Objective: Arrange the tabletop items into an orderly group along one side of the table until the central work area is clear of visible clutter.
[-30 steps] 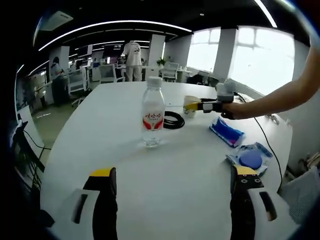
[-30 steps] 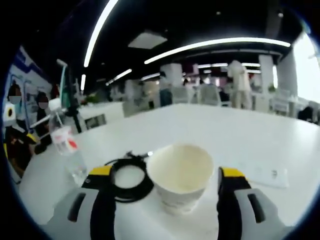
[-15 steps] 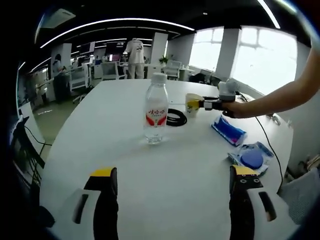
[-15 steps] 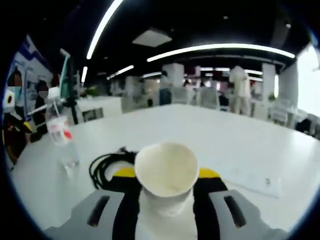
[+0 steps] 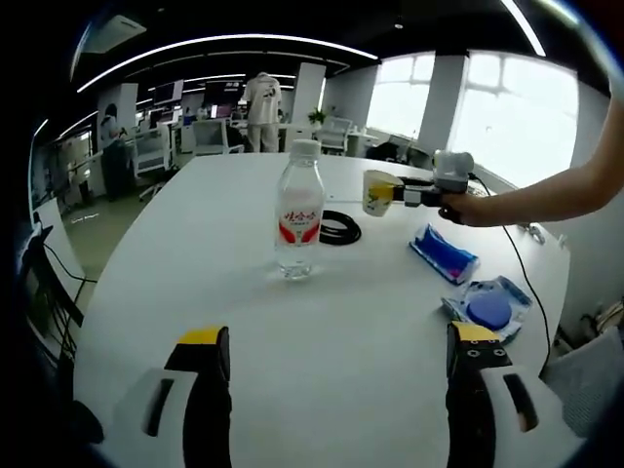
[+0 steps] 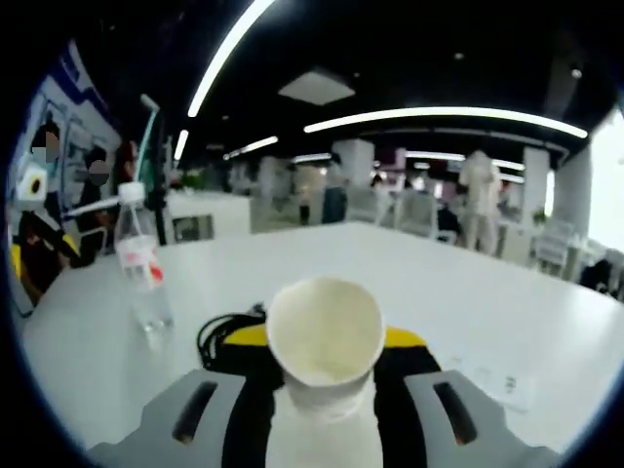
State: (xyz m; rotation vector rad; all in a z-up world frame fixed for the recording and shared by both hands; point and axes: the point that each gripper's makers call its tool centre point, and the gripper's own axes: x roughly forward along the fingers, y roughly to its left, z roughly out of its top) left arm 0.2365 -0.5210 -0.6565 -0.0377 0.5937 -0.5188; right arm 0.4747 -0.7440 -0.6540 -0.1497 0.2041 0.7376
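Note:
My right gripper is shut on a white paper cup and holds it above the white table. In the left gripper view that gripper carries the cup clear of the tabletop, beyond a coiled black cable. A clear water bottle with a red label stands upright mid-table, ahead of my left gripper, which is open with nothing between its jaws. The bottle and cable also sit left of the cup in the right gripper view.
A blue packet and a blue round item in a clear wrapper lie on the right of the table. A thin cable runs along the right edge. Office chairs and a standing person are far behind.
The right gripper shut on the paper cup and lifted it off the table. The left gripper stayed open and nearly still.

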